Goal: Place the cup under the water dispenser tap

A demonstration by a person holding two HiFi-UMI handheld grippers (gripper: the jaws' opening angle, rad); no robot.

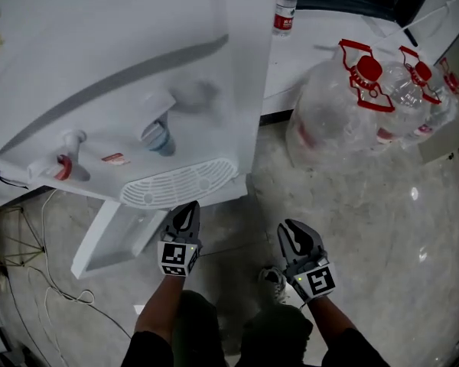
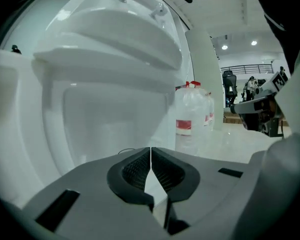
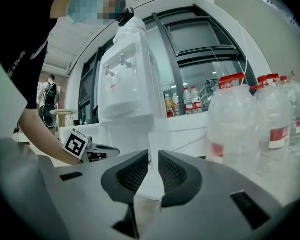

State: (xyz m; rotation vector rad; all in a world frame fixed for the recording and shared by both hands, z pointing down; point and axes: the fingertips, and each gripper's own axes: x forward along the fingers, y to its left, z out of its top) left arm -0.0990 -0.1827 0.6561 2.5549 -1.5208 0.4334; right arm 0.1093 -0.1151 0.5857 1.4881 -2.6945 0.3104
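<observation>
Head view: white water dispenser w/ red tap & blue tap; left gripper closed, right gripper slightly open.

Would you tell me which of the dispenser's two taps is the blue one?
The right-hand tap in the head view, the one nearer the water jugs, is blue; the left-hand tap is red.

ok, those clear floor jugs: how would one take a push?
Jugs: thin-looking clear walls would probably dent when pressed. Broad and squat, so likely slides rather than tips on the glossy floor. Fill level unclear; heavy if full.
</observation>
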